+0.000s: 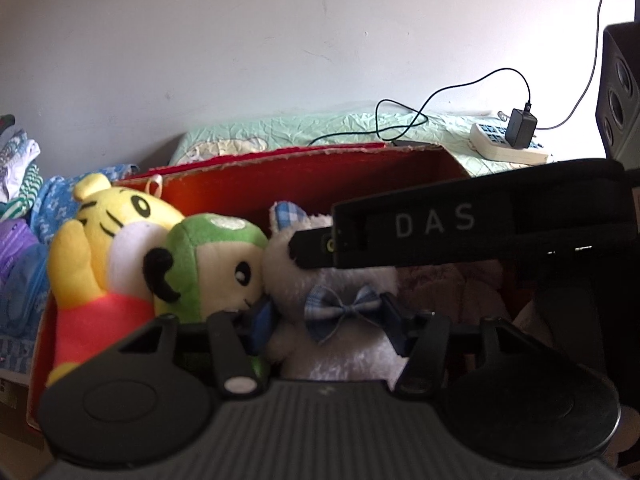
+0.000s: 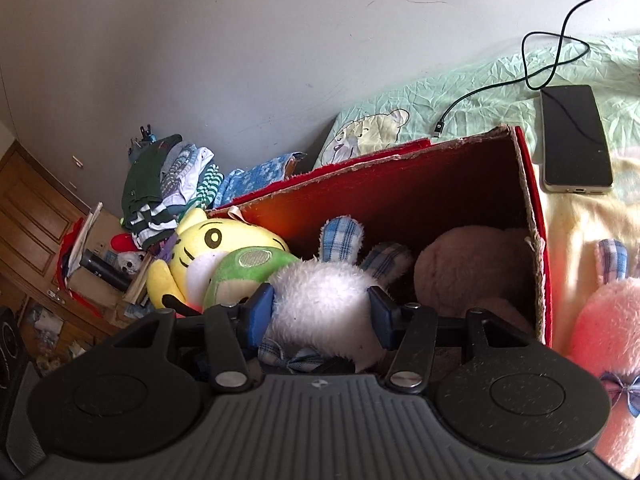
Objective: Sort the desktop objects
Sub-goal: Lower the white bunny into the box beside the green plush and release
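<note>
- Between my right claw's (image 2: 324,316) blue pads (image 2: 262,312) sits the white plush rabbit's (image 2: 324,304) head; the jaws stand partway open and both pads appear to touch the fur, so I judge I have a soft grip on it, low inside the red cardboard box (image 2: 400,184).
- Around the same rabbit's body (image 1: 328,344), at the checked bow tie (image 1: 340,308), my left claw's (image 1: 324,320) jaws stand partway open too; the pads flank the fur, but I cannot tell whether they press it.
- Risk: fur squashes, so if I pull away without opening fully, a pad could snag the bow tie or the pile and drag the rabbit back out.
- Risk: the rabbit is wedged against the green-hooded plush (image 2: 244,272), itself against the yellow tiger plush (image 2: 208,248) leaning over the box's left end; a shove sideways could tip that tiger out.
- Risk: my two claws crowd one toy, the right one crossing just above the left, so they could knock together.
- Only the right view shows the brown plush (image 2: 472,272) filling the box's right end, the pink plush rabbit (image 2: 612,320) outside on the bedding, unsorted, and the phone (image 2: 576,140) beyond.
- Only the left view shows the right claw's side marked "DAS" (image 1: 436,224), the power strip (image 1: 504,148) with its black adapter, and the speaker (image 1: 620,92) farthest off.
</note>
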`<state>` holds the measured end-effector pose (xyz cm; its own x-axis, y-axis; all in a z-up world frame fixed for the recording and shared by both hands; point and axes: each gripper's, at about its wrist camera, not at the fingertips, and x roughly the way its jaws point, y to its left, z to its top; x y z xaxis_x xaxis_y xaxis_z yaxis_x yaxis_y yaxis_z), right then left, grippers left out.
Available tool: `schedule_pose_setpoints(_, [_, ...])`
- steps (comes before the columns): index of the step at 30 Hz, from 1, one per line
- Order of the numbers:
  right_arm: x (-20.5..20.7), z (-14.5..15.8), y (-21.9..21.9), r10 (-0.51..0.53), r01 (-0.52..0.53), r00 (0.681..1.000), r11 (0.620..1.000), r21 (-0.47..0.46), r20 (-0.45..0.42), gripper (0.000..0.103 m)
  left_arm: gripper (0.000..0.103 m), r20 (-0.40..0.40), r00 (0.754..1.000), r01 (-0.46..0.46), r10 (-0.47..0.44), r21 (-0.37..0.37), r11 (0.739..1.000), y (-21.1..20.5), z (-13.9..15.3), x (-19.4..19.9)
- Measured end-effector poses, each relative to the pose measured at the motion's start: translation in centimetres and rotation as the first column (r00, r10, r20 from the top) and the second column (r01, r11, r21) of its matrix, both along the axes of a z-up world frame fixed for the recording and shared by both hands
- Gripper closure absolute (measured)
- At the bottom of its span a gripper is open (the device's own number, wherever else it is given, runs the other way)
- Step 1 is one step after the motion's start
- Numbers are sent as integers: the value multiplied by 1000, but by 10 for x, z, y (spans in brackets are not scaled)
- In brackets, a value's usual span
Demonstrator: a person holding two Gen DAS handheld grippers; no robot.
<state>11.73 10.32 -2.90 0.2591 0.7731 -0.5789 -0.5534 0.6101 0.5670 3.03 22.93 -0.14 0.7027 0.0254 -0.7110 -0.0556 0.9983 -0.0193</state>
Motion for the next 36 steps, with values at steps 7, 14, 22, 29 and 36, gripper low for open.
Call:
schedule_pose_setpoints(7, [0, 7, -6, -6, 6, 1000, 1000, 12, 24, 41, 42, -9, 1000, -5, 5, -40, 999, 3, 7, -2])
schedule_pose_setpoints(14, [-2, 15, -24, -49, 48, 999, 997, 67, 22, 42, 38, 45, 999, -8, 10, -45, 999, 2, 20, -14])
schedule_pose_setpoints(22, [-8, 24, -46, -125, 123, 992, 987, 100, 14, 48, 38, 59, 997, -44, 45, -25, 999, -2, 31, -24])
schedule_pose_setpoints(29, [-15, 31, -77, -185, 183, 983, 978, 102, 5, 47, 34, 35, 997, -75, 74, 48, 996, -18, 32, -29])
schedule_pose_setpoints(36, [-28, 34, -97, -209, 207, 977, 977, 54, 40, 48, 34, -50, 986, -150, 157, 117, 982, -33, 36, -25])
